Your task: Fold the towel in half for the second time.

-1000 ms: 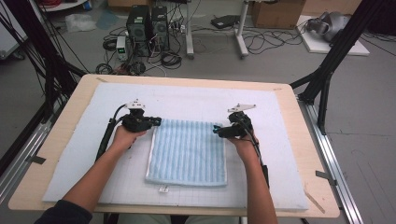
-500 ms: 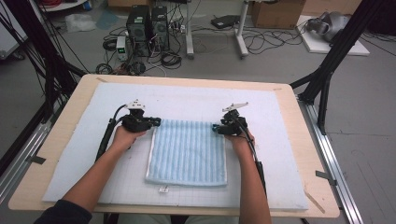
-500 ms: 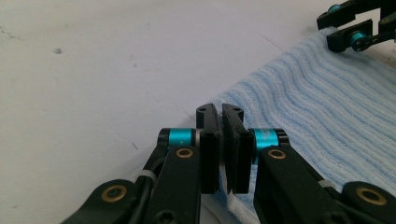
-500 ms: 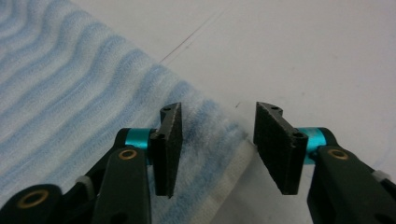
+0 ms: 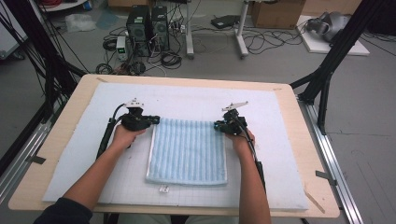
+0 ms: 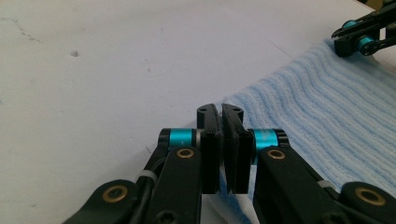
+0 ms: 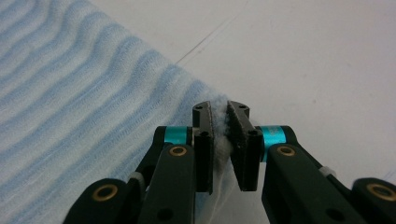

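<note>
The right gripper has slid inward along the blue towel's far edge, and its jaws now pinch that far right corner. The left gripper is clamped on the far left corner. The towel lies flat mid-mat, probably ready to lift and fold.

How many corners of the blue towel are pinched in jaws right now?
2. The left gripper is shut on the towel at its far left corner; the right gripper is shut on its far right corner. The near corners lie flat.
</note>
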`<state>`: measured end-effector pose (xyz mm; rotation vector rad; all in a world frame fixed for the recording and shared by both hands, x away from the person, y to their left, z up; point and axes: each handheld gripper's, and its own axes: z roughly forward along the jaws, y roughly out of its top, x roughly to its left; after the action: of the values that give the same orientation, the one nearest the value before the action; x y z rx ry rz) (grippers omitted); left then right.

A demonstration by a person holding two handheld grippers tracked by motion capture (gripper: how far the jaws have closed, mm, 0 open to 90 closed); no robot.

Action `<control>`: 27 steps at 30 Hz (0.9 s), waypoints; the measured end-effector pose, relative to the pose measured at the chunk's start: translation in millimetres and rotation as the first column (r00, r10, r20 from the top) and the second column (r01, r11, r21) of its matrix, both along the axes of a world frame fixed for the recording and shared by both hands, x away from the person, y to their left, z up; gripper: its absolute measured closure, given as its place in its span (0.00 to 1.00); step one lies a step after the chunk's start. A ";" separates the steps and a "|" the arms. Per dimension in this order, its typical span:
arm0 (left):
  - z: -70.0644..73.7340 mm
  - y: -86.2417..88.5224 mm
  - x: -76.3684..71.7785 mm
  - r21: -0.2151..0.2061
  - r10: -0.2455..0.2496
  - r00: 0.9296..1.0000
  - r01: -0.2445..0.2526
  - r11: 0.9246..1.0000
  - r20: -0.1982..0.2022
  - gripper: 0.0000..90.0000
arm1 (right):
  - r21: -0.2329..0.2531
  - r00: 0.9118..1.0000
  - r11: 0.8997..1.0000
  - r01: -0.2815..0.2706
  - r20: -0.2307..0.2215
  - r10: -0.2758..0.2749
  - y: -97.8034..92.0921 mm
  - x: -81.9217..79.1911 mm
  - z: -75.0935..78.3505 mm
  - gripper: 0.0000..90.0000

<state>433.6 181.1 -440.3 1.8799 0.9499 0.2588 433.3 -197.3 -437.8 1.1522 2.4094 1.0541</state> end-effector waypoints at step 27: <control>21.5 9.6 -20.4 -0.058 -0.040 0.996 0.045 0.997 0.085 0.95 | 0.019 0.991 0.999 -0.032 0.132 0.029 0.2 -17.6 29.4 0.90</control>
<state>413.1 190.7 -418.8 1.8182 0.8513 0.2778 415.7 -197.2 -408.4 1.0219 2.3261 1.1305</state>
